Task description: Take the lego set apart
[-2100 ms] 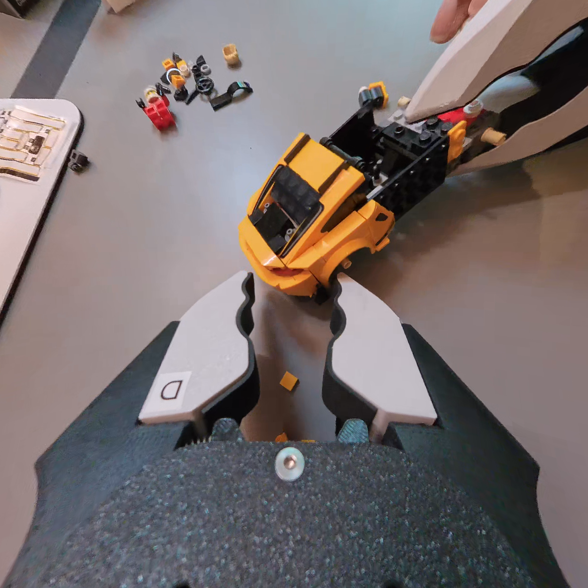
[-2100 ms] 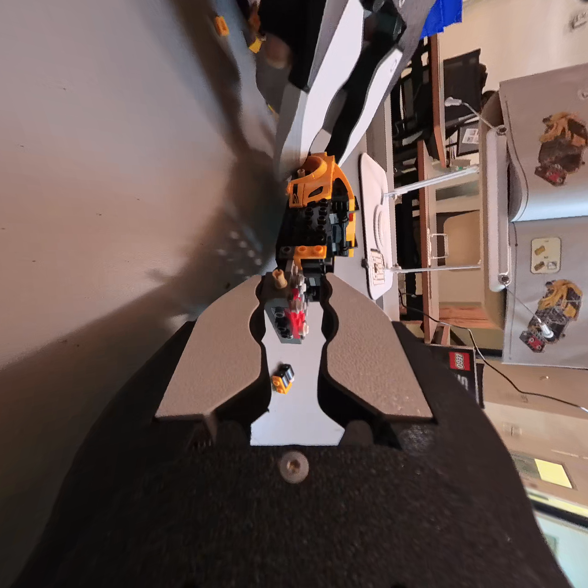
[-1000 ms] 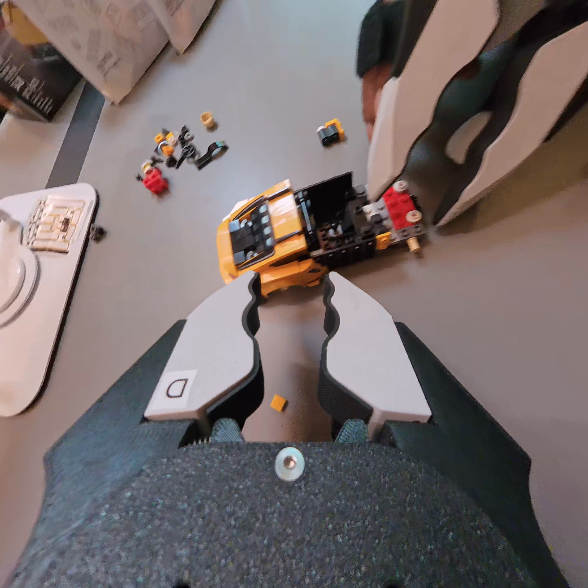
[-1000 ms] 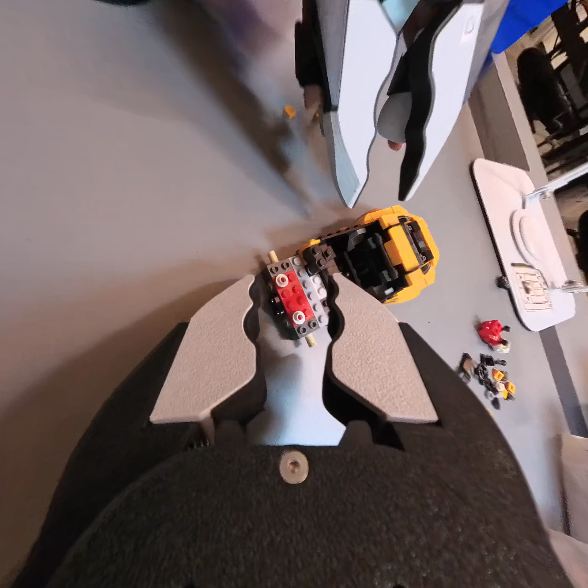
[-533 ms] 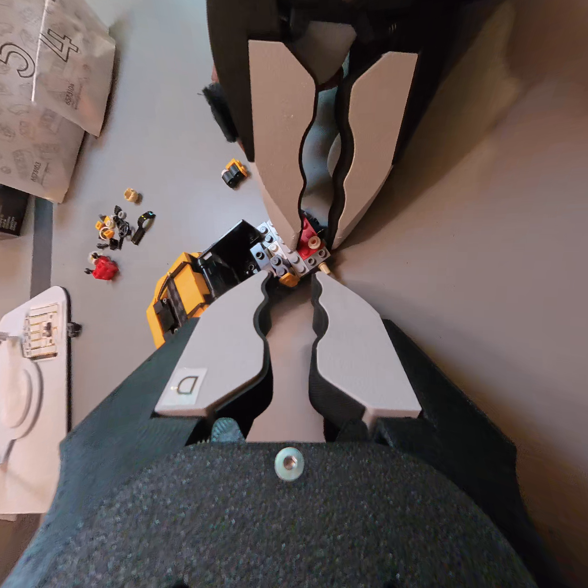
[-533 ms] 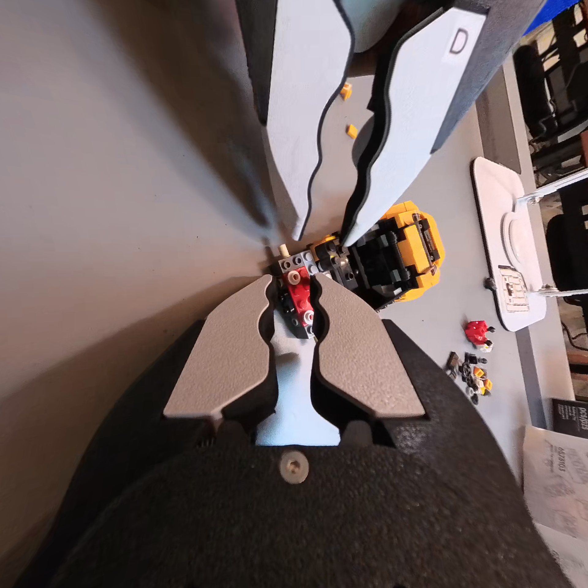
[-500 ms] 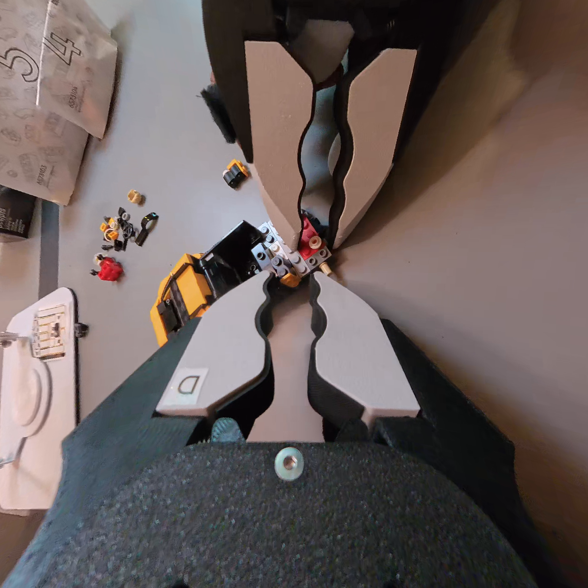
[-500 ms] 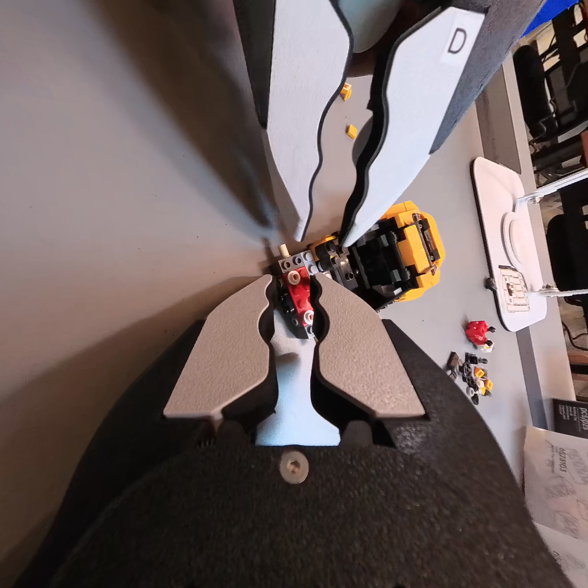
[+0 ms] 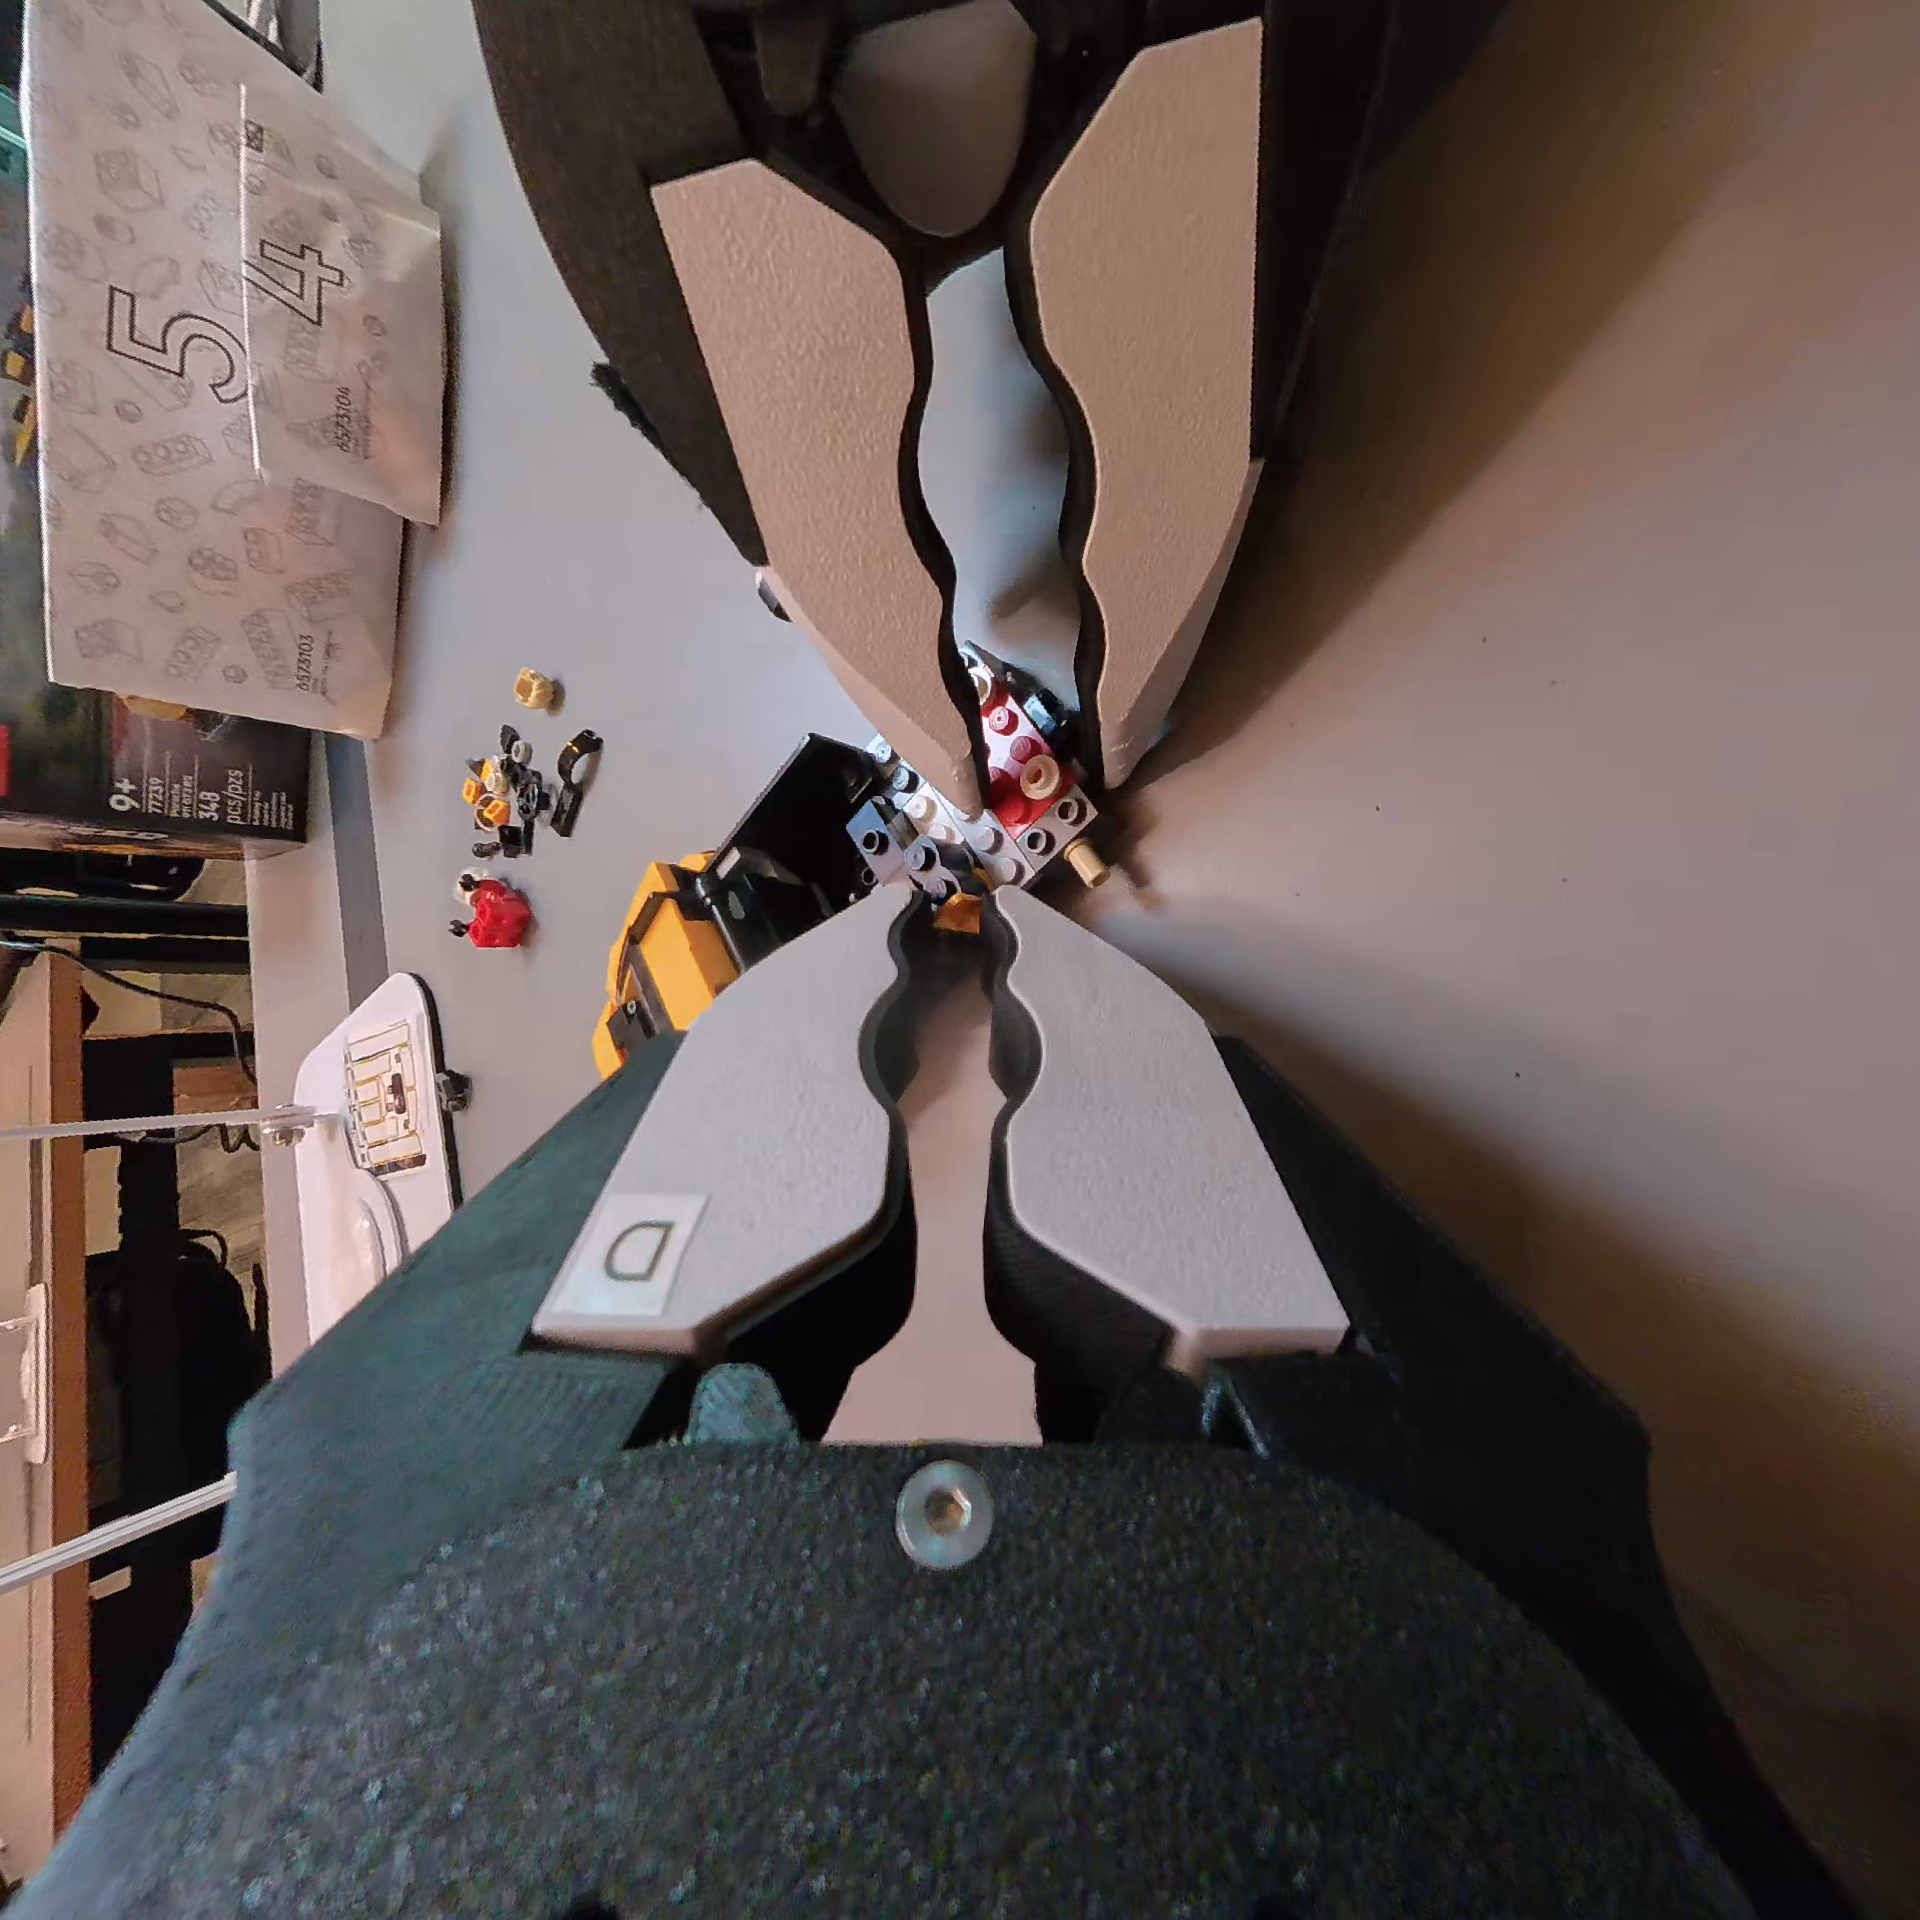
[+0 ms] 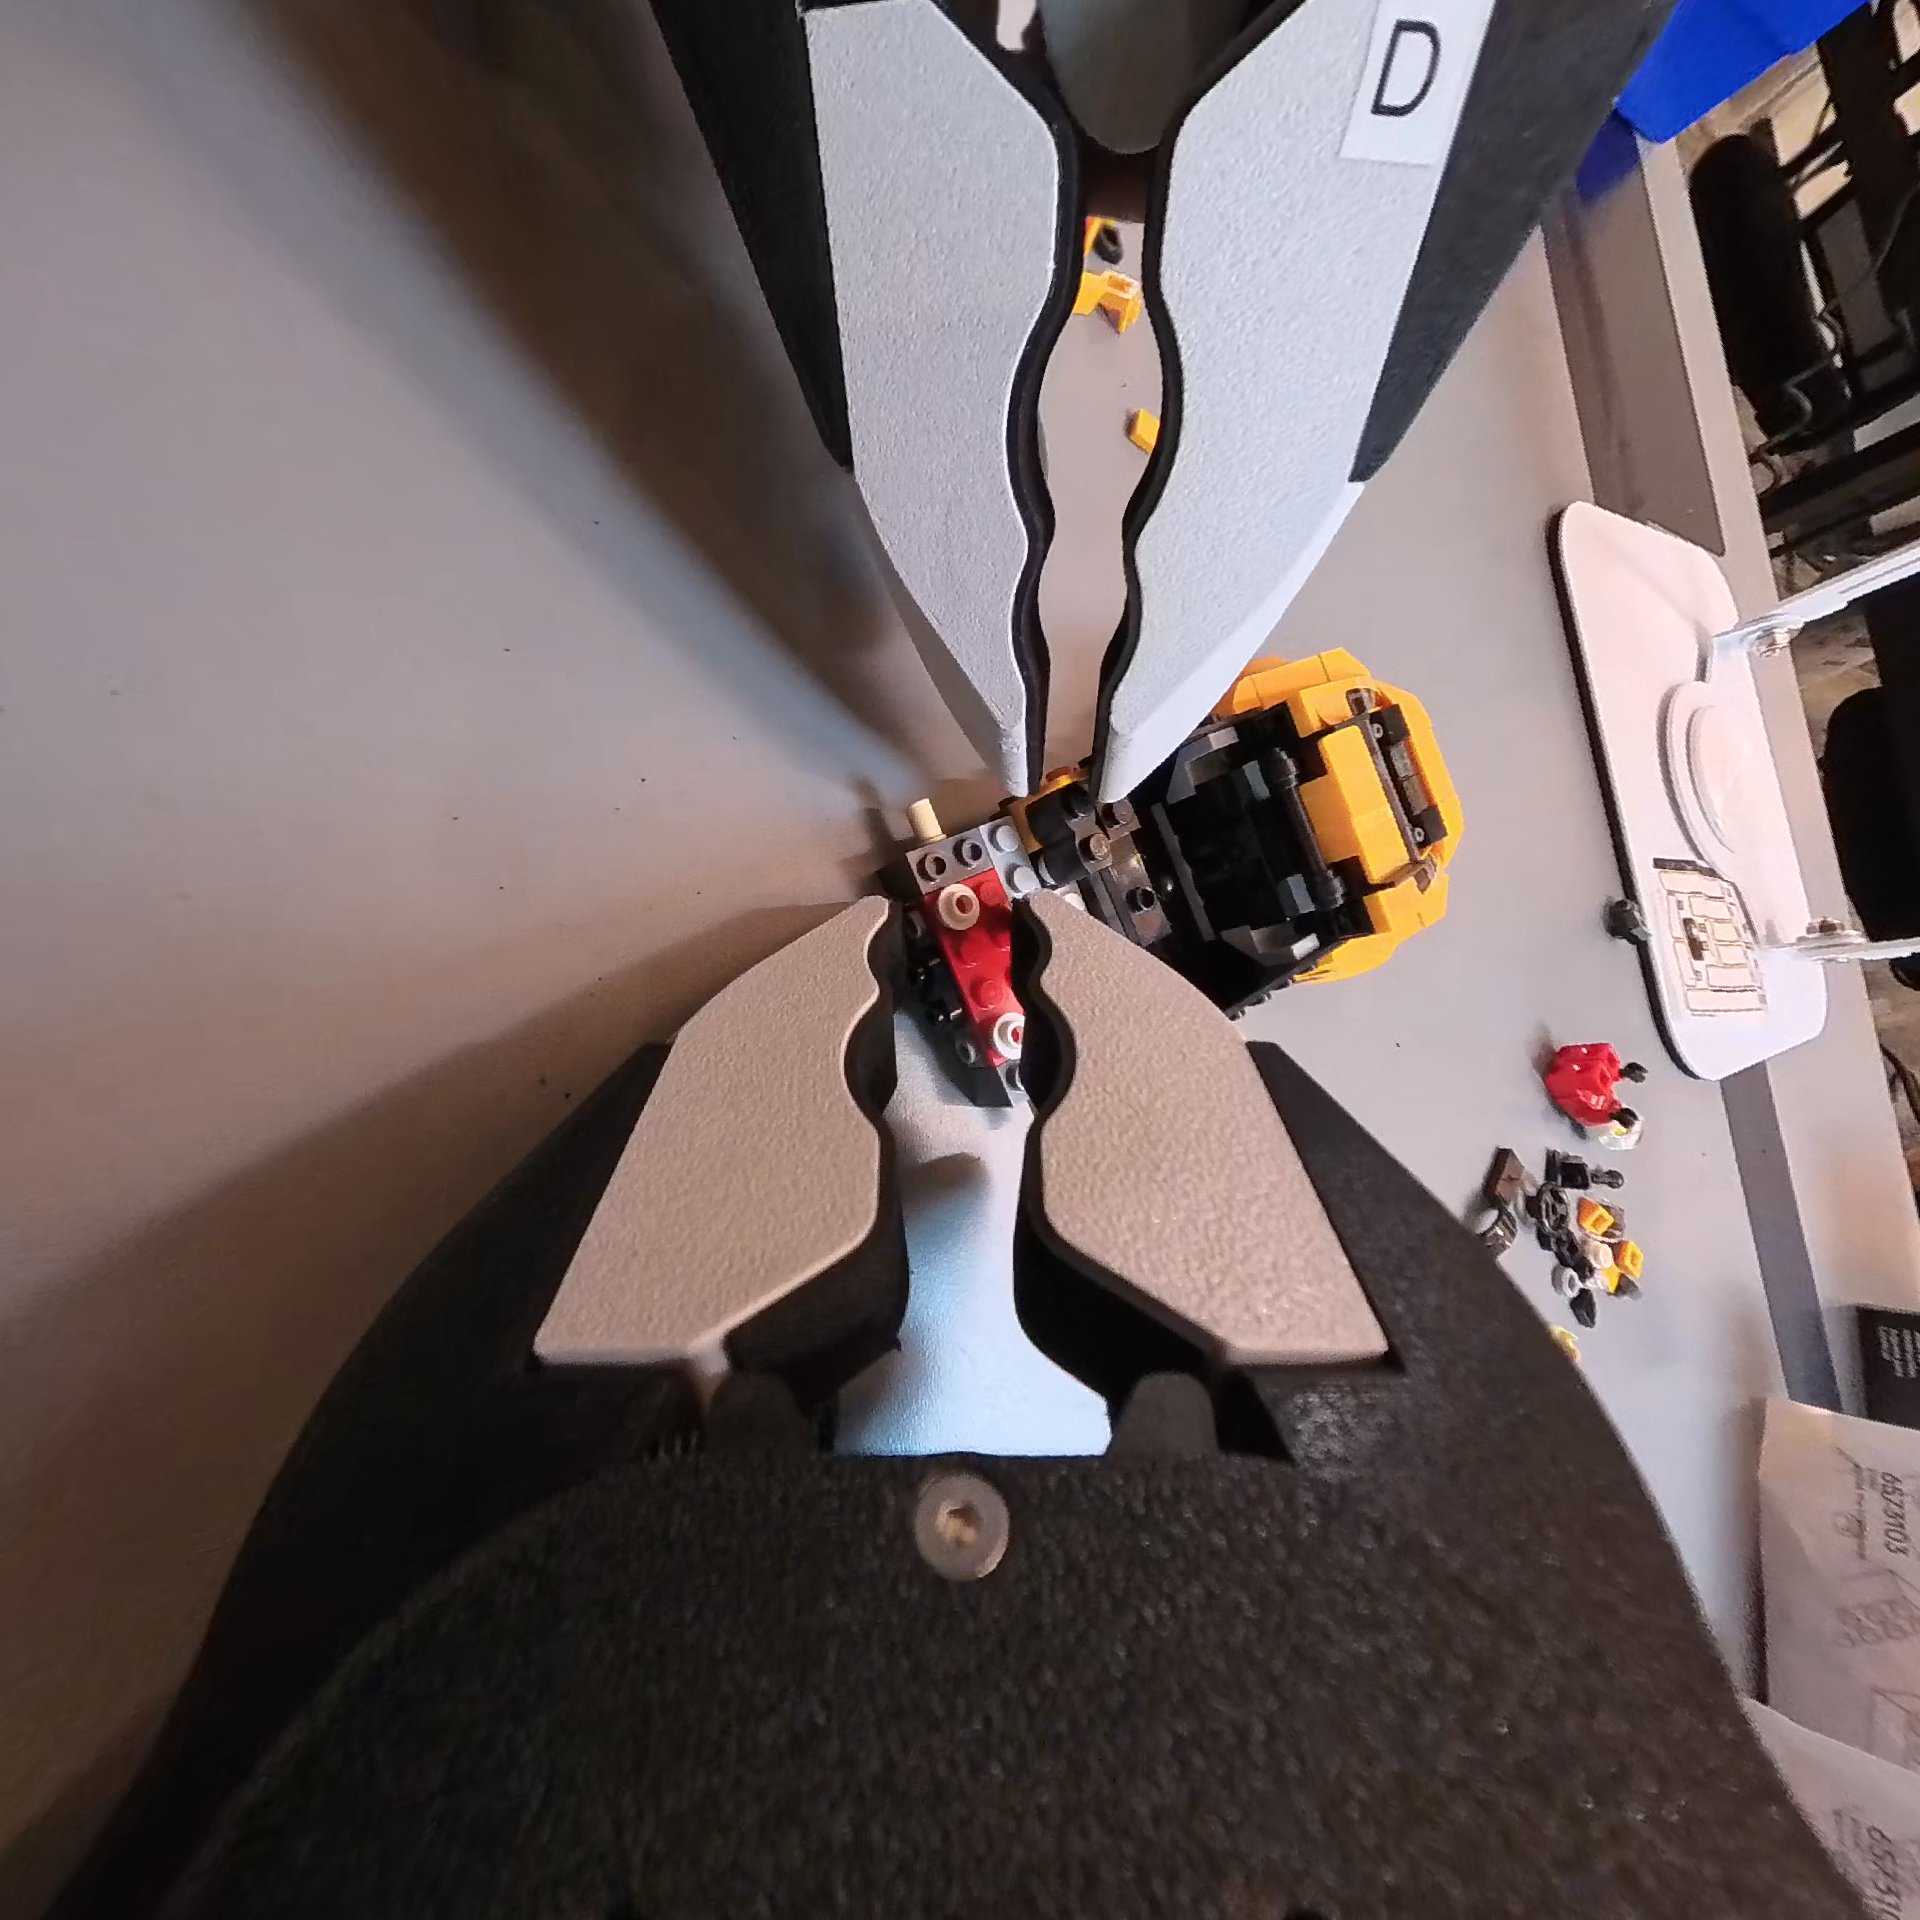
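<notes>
Grey tabletop [image 9: 1558, 727], both claws nose to nose, left claw [image 9: 951, 914] pinching an orange piece on the half-stripped yellow lego car [image 10: 1340, 831], right claw [image 10: 961, 914] clamped on its red brick tail [image 10: 977, 966]

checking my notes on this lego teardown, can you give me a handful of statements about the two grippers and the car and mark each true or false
1. The right gripper is closed on the red brick at the car's stripped end. True.
2. The left gripper is wide open, far from the car. False: its fingertips pinch a small orange piece on the chassis.
3. Loose small parts lie on the table. True.
4. The car's yellow bodywork is fully removed. False: yellow panels remain at one end.
</notes>
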Tool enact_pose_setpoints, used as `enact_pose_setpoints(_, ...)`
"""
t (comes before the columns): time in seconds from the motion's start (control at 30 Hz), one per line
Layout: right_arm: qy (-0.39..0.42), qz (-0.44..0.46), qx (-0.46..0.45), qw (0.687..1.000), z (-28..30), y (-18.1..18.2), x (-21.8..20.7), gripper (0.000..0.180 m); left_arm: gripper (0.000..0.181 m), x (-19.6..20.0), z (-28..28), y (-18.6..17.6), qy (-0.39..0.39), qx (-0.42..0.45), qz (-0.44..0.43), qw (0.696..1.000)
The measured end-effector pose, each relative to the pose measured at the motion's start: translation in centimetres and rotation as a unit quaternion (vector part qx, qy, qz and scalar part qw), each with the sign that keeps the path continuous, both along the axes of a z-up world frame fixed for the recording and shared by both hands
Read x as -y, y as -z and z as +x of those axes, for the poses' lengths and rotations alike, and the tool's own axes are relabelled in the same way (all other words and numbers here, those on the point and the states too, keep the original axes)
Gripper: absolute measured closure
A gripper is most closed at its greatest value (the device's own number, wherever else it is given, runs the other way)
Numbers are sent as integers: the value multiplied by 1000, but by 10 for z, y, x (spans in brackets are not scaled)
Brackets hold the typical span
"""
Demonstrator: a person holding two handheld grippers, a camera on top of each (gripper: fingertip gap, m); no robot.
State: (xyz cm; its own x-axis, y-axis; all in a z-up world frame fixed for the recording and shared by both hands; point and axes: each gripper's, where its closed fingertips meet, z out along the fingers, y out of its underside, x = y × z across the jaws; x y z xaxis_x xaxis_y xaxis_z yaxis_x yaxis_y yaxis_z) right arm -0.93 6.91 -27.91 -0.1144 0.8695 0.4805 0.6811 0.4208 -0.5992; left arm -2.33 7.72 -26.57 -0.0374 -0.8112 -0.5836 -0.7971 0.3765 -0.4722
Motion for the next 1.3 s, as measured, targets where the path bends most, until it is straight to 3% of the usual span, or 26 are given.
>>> enact_pose_setpoints(0.7, 7, -13, -4, 1000, 0, 0, -3, 161, 172, -2, 1, -1, -6, 21, -6, 1000)
enact_pose_setpoints(0.8, 16, -15, 0, 1000, 3, 1, -7, 161, 163, -2, 1, -4, -11, 54, -32, 998)
enact_pose_setpoints(0.93, 33, -20, 5, 999, 10, 1, -17, 161, 158, -17, -11, -22, -52, 136, -80, 986)
enact_pose_setpoints(1.1, 59, -24, 12, 998, 17, 1, -26, 161, 151, -49, -43, -10, -158, 143, -116, 970)
enact_pose_setpoints(1.3, 80, -24, 14, 996, 21, 1, -32, 161, 151, -43, -31, -4, -146, 137, -123, 972)
